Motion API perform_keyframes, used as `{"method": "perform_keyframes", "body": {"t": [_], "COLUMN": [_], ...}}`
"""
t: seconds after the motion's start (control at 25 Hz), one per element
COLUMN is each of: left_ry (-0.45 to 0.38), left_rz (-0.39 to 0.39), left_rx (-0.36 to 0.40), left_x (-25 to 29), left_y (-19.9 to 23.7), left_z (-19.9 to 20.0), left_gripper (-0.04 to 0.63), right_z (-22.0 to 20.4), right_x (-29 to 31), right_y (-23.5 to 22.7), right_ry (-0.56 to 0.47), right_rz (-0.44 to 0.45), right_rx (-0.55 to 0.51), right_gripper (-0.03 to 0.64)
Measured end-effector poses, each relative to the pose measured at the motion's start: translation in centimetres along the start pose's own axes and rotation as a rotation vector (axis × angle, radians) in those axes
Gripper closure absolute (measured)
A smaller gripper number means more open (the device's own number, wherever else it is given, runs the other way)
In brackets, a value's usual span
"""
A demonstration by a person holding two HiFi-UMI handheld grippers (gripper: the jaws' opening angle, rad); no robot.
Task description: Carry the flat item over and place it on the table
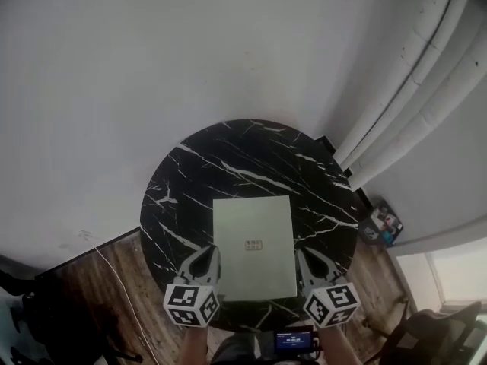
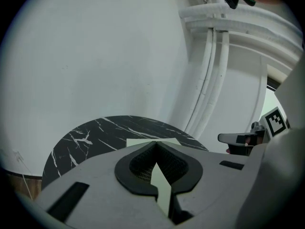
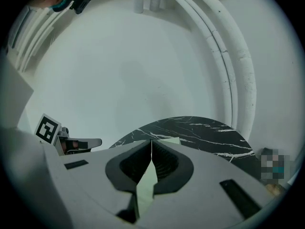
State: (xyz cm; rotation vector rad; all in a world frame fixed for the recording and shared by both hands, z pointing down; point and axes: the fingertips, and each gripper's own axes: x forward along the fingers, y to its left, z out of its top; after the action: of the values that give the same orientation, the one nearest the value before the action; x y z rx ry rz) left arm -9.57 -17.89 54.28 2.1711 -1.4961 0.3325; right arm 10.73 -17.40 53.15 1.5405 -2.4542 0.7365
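Note:
A pale green flat sheet (image 1: 253,245) lies on the near half of a round black marble table (image 1: 228,158). My left gripper (image 1: 211,251) hovers at the sheet's left edge and my right gripper (image 1: 302,254) at its right edge. Both point away from me. In the left gripper view the jaws (image 2: 156,147) are shut tip to tip, and the sheet (image 2: 136,142) shows beyond and below them. In the right gripper view the jaws (image 3: 151,144) meet the same way over the sheet (image 3: 170,140). Nothing is pinched in either pair.
White pipes (image 1: 411,90) run along the wall at the right, close to the table's far right rim. A small colourful box (image 1: 380,226) sits on the floor beside the table. Wooden floor with a thin cable (image 1: 125,295) lies to the left. A dark chair (image 1: 434,333) stands at the bottom right.

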Motion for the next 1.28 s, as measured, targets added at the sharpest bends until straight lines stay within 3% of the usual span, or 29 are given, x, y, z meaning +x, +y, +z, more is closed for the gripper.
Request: {"method": "perform_keyframes", "body": {"t": [0.44,0.92,1.28], "left_ry": [-0.164,-0.234,-0.297], "left_rz": [-0.065,-0.095,-0.090], "left_rx": [0.000,0.088,0.099], "left_x": [-5.0,-10.5,-14.1], "left_y": [-1.9,-3.8,-4.1], "left_z": [5.2,9.2,10.5], "left_gripper": [0.583,0.583,0.583], "right_z": [4.9,8.1,8.7], "right_x": [-3.8,-9.1,-11.3], "right_y": [3.5,7.2,9.4], "right_ry": [-0.115,-0.228,-0.269], "right_rz": [-0.014,-0.014,-0.028], "right_rx": [-0.032,-0.013,-0.034], "right_gripper": [0.598,0.598,0.598]}}
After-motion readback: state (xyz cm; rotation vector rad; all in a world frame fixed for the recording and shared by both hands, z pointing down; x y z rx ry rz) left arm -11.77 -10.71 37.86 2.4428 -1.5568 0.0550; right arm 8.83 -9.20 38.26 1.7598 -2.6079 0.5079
